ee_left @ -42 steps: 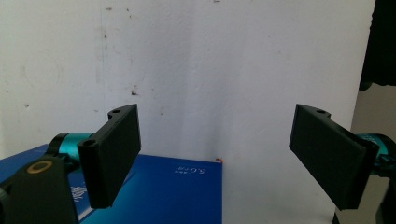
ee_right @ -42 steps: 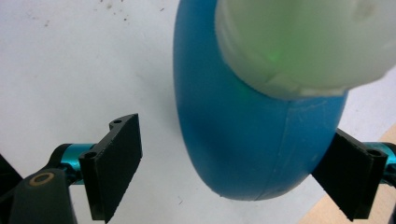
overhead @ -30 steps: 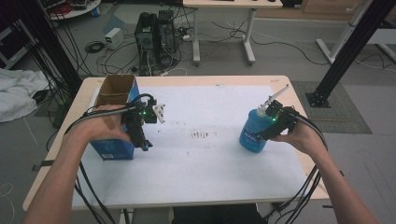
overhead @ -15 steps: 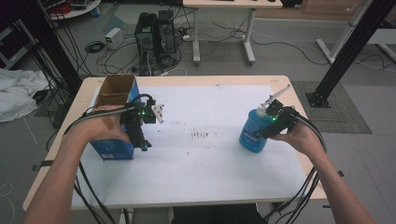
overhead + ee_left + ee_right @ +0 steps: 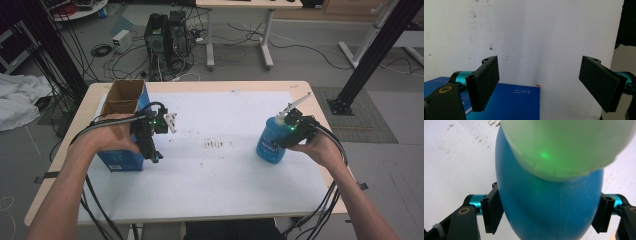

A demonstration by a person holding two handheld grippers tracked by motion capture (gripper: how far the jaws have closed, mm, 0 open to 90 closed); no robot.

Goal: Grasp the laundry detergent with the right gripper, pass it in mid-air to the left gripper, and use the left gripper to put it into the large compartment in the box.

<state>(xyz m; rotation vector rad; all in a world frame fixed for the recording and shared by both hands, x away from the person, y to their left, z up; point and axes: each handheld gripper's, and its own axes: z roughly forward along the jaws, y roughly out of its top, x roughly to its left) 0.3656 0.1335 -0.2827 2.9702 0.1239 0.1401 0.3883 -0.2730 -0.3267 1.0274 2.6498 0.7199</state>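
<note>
A blue bottle (image 5: 269,145) with a white spray top (image 5: 292,106) stands on the right side of the table. My right gripper (image 5: 288,136) comes at it from the right. Its jaws have just been closing. In the right gripper view both pads (image 5: 495,207) lie against the sides of the bottle (image 5: 544,215), under its white cap (image 5: 569,145). On the left stands a blue box (image 5: 120,159) with an open cardboard top. My left gripper (image 5: 154,155) hangs at its right side, open. In the left gripper view the jaws stand wide apart (image 5: 541,75) over the white sheet, the box (image 5: 509,102) low at the left.
A white sheet (image 5: 225,175) covers the wooden table (image 5: 200,86), with dark specks (image 5: 215,145) at its middle. Cables trail from both grippers over the near edge. Behind the table are a computer tower (image 5: 167,35), floor cables and black frame legs (image 5: 370,55).
</note>
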